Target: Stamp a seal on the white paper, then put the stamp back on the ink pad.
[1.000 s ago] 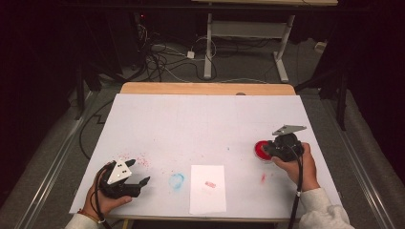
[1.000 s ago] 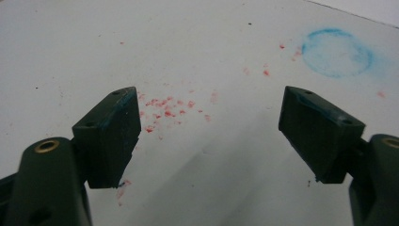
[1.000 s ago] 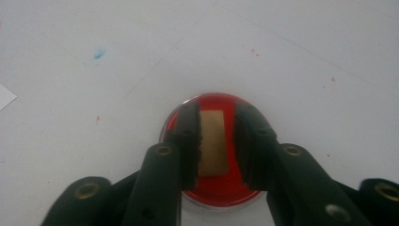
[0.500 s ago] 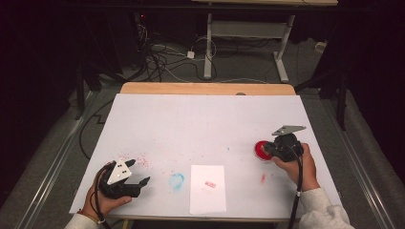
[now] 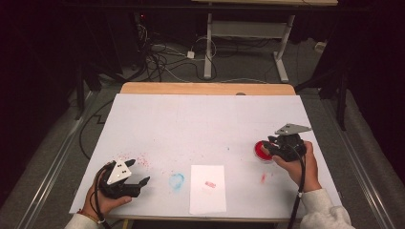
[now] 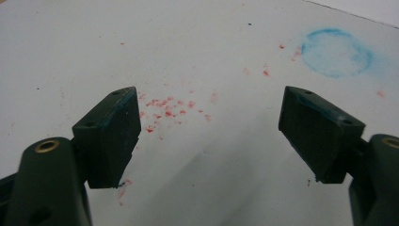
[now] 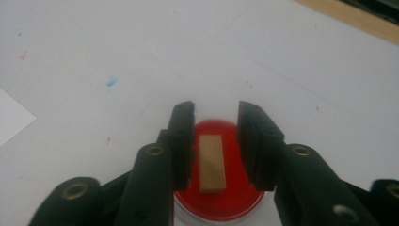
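A round red ink pad (image 5: pixel 259 150) (image 7: pixel 228 203) lies on the white table cover at the right. A small wooden stamp block (image 7: pixel 211 162) stands on the pad. My right gripper (image 5: pixel 267 149) (image 7: pixel 215 117) hovers over it, its jaws on either side of the block with a thin gap on each side. My left gripper (image 5: pixel 139 183) (image 6: pixel 209 110) rests at the front left, jaws wide apart and holding nothing, above scattered red specks (image 6: pixel 167 110). A white paper sheet (image 5: pixel 207 191) with a red stamp mark (image 5: pixel 209 184) lies at the front middle.
A blue ink ring (image 5: pixel 176 181) (image 6: pixel 336 52) marks the cover left of the sheet. A red smear (image 5: pixel 263 178) sits in front of the pad. The table's wooden far edge (image 5: pixel 205 88) borders a floor with cables and desk legs.
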The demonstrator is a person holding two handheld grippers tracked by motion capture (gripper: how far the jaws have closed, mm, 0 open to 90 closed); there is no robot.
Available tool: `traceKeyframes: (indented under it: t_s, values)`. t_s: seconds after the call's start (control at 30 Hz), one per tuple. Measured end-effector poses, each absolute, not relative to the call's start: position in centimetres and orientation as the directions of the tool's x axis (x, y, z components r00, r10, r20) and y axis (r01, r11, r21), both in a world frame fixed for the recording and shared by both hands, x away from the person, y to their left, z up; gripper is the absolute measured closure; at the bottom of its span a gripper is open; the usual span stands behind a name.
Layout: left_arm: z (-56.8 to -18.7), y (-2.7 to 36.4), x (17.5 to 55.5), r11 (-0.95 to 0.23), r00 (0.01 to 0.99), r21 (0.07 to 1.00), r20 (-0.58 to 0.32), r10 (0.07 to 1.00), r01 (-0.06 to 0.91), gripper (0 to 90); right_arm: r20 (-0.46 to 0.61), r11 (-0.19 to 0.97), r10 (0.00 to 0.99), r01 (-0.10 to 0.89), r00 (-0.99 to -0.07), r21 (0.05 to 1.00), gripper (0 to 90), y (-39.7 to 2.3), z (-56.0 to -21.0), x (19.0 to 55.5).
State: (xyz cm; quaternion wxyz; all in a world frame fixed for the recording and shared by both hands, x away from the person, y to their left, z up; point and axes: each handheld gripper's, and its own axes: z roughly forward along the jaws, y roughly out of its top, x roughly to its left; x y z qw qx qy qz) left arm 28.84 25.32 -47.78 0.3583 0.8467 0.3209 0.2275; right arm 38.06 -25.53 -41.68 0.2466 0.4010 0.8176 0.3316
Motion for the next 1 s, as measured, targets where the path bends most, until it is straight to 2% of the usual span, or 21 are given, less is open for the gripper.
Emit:
traceKeyframes:
  t_s: [0.57, 0.7, 1.0]
  values:
    - [-48.1, 25.6, 29.3, -0.526, 0.693, 0.755, 0.134, 0.708, 0.391, 20.7, -0.162, 0.411, 0.822, 0.371, -0.546, 0.833, 28.9, -24.9, -40.8, 37.4]
    - [-48.1, 25.4, 29.3, -0.535, 0.699, 0.751, 0.139, 0.701, 0.387, 20.7, -0.183, 0.402, 0.838, 0.355, -0.515, 0.844, 23.7, -24.8, -40.7, 37.1]
    - [-48.2, 25.3, 29.4, -0.534, 0.701, 0.749, 0.134, 0.701, 0.391, 20.7, -0.161, 0.354, 0.836, 0.291, -0.525, 0.889, 21.2, -24.7, -40.3, 36.4]
